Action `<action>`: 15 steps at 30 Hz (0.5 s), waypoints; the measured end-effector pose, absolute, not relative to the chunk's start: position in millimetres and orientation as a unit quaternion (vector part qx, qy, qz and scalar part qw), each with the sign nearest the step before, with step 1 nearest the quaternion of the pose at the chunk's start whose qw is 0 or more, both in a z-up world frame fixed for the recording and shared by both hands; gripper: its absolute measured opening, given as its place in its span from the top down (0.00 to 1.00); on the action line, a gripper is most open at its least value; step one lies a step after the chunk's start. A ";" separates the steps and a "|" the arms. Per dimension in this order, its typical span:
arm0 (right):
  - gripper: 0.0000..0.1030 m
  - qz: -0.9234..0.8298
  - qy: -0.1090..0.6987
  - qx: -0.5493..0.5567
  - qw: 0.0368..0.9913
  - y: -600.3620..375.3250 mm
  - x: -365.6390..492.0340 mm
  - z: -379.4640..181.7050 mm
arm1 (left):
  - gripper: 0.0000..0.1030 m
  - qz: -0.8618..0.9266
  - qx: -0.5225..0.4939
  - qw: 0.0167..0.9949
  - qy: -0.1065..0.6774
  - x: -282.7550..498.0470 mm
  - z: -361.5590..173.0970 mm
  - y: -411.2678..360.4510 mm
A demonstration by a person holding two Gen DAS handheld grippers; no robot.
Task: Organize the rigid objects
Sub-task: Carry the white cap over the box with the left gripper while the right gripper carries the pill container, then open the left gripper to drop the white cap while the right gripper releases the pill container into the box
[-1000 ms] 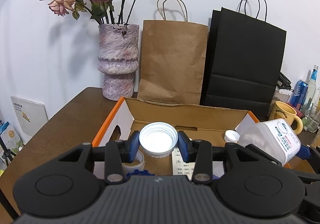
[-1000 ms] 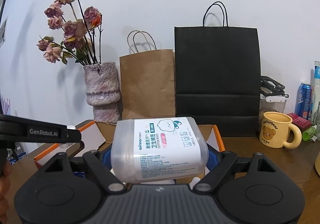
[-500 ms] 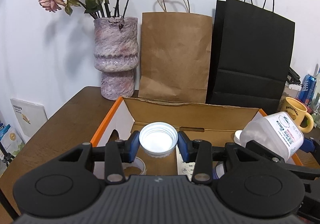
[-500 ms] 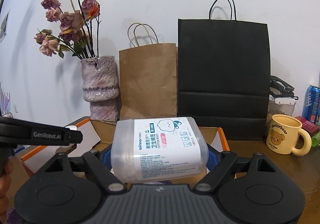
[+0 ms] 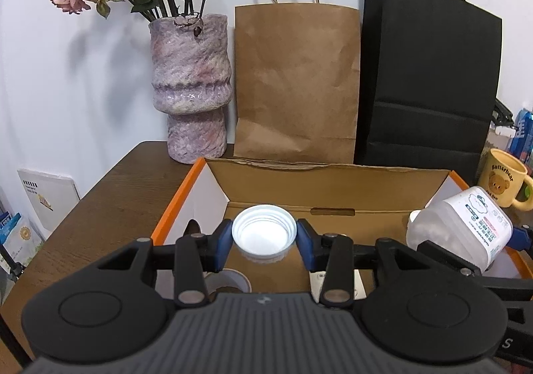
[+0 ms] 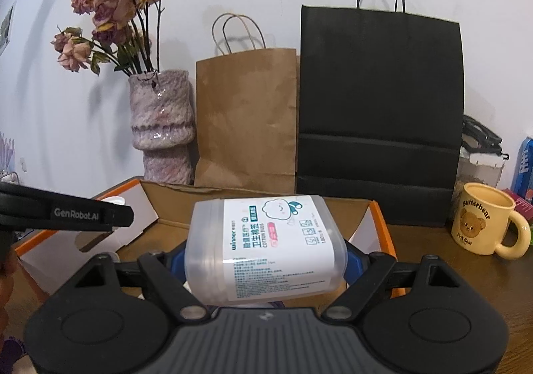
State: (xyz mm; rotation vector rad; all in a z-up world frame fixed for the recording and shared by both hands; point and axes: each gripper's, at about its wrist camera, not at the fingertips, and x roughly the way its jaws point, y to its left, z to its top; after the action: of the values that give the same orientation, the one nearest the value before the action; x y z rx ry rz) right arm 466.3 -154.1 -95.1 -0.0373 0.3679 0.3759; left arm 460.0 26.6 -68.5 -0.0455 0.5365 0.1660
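Your left claw is clamped on a white cap, open side up, held above the cardboard box on the bench. Your right claw is clamped on a clear cotton bud container, lying on its side over the box's right part. A yellow mug stands just right of the box.
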 end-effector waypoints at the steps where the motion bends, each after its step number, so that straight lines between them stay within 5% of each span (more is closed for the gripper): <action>1: 0.18 0.187 0.186 -0.017 0.964 -154.3 467.2 -95.7 | 0.40 0.081 -0.022 0.961 0.265 459.6 -68.6 26.4; 3: 0.17 0.187 0.192 -0.015 0.963 -155.3 468.3 -97.1 | 0.18 0.087 -0.019 0.961 0.261 459.1 -67.9 26.0; 5: 0.06 0.184 0.190 -0.013 0.964 -156.0 467.6 -96.4 | 0.00 0.091 -0.015 0.963 0.252 456.9 -66.2 25.7; 6: 0.00 0.182 0.186 -0.013 0.965 -156.3 466.5 -95.9 | 0.00 0.089 -0.016 0.965 0.246 455.0 -65.1 25.5; 15: 0.00 0.173 0.177 -0.009 0.969 -159.0 464.1 -93.6 | 0.00 0.096 -0.024 0.964 0.245 455.1 -61.1 28.3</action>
State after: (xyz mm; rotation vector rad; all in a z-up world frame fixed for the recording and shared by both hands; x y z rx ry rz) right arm 464.1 -159.0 -93.6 -0.0173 0.3584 0.3499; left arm 455.1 28.3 -61.1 -0.0476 0.4967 0.1946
